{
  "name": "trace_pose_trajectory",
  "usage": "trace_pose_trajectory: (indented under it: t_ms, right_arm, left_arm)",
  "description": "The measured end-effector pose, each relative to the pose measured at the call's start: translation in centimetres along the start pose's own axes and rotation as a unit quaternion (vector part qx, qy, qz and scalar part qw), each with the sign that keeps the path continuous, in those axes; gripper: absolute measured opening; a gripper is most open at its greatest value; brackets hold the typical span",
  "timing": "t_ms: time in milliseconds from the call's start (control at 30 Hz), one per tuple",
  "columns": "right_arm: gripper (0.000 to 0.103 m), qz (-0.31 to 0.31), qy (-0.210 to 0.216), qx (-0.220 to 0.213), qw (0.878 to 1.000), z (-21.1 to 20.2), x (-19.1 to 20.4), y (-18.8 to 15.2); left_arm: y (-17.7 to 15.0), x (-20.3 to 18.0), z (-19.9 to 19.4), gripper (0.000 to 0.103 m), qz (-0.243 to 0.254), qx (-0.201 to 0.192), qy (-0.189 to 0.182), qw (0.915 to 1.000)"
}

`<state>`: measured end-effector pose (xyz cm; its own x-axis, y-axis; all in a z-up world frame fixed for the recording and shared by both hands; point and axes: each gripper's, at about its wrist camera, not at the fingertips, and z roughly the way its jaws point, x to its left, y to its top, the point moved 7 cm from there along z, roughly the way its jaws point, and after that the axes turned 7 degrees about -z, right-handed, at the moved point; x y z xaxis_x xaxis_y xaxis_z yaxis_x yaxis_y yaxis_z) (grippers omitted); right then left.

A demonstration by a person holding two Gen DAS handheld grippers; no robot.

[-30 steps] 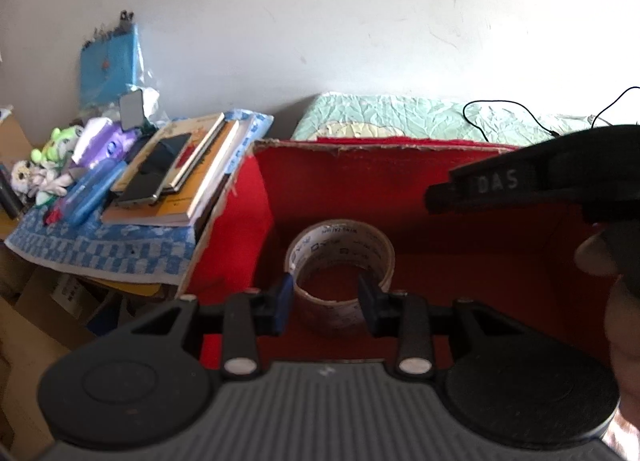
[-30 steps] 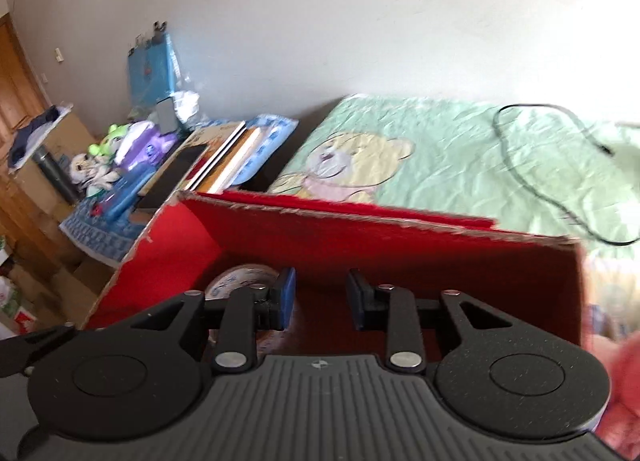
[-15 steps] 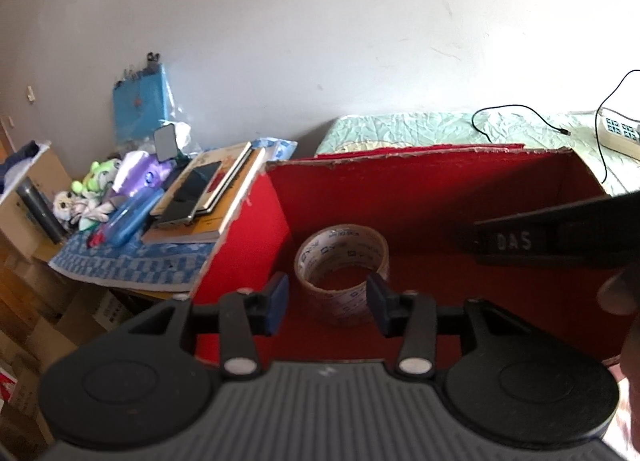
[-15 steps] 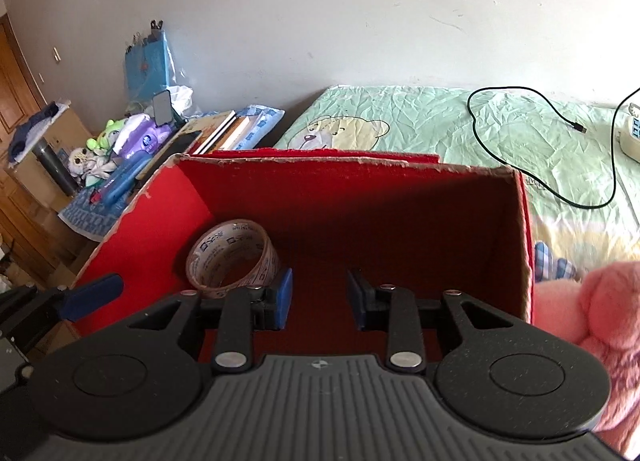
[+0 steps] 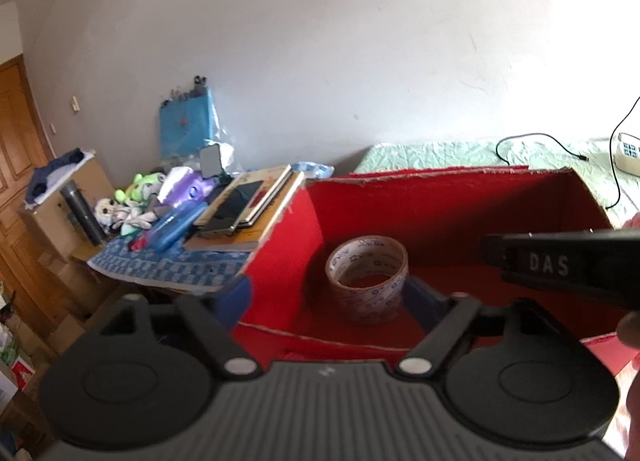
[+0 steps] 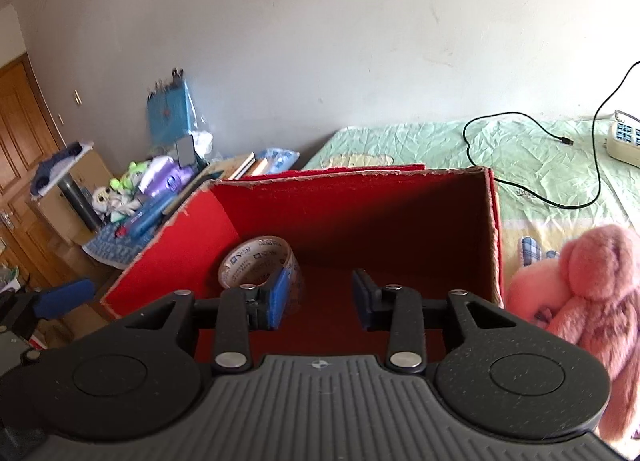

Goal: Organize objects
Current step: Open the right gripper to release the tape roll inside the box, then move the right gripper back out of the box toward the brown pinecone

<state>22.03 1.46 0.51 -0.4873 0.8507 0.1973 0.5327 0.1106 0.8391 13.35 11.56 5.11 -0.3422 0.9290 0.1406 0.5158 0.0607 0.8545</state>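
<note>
A roll of clear printed tape (image 5: 366, 277) stands on the floor of the red-lined cardboard box (image 5: 440, 177), near its left wall. My left gripper (image 5: 326, 297) hovers over the box's near edge with its jaws opening wide. The tape shows between the fingers but the pads do not touch it. My right gripper (image 6: 320, 297) is over the same box (image 6: 352, 175), its jaws opening a little with nothing between them. The tape (image 6: 256, 261) lies just beyond its left finger. A pink plush rabbit (image 6: 580, 293) lies on the bed right of the box.
Left of the box, a low table (image 5: 168, 269) carries books (image 5: 248, 209), a phone, a blue bottle and small toys. Behind the box, the green bedsheet (image 6: 520, 149) holds a black cable (image 6: 592, 165) and a power strip (image 6: 624, 141). Cardboard boxes and a wooden door (image 5: 16, 165) are at far left.
The left jaws spread wide off the tape roll, which stays on the box floor. Both grippers drew back from the box. The right jaws widened slightly.
</note>
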Motion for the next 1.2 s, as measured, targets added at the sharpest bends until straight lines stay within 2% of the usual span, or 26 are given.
trace_pose_trajectory:
  t_ms: [300, 433, 600, 867, 1200]
  right_arm:
    - [0.041, -0.011, 0.002, -0.087, 0.996, -3.0, 0.0, -1.7]
    - [0.041, -0.009, -0.007, -0.094, 0.996, -3.7, -0.7, -2.6]
    - [0.041, -0.010, -0.001, -0.109, 0.994, -5.7, -0.8, -3.8]
    - [0.041, -0.037, 0.011, -0.141, 0.989, -8.8, -0.4, -5.6]
    - [0.043, -0.039, 0.029, -0.120, 0.992, -9.8, 0.9, -7.4]
  left_arm:
    - [-1.2, -0.5, -3.1, 0.092, 0.004, -0.025, 0.028, 0.9993]
    - [-1.8, -0.5, -4.2, 0.093, 0.016, -0.029, 0.052, 0.9981]
    - [-2.9, -0.4, -4.6, 0.095, -0.004, -0.007, 0.044, 0.9990]
    - [-5.0, -1.2, -5.0, 0.095, 0.000, 0.005, 0.043, 0.9991]
    - [-6.9, -0.2, -5.6, 0.095, -0.010, 0.019, 0.034, 0.9992]
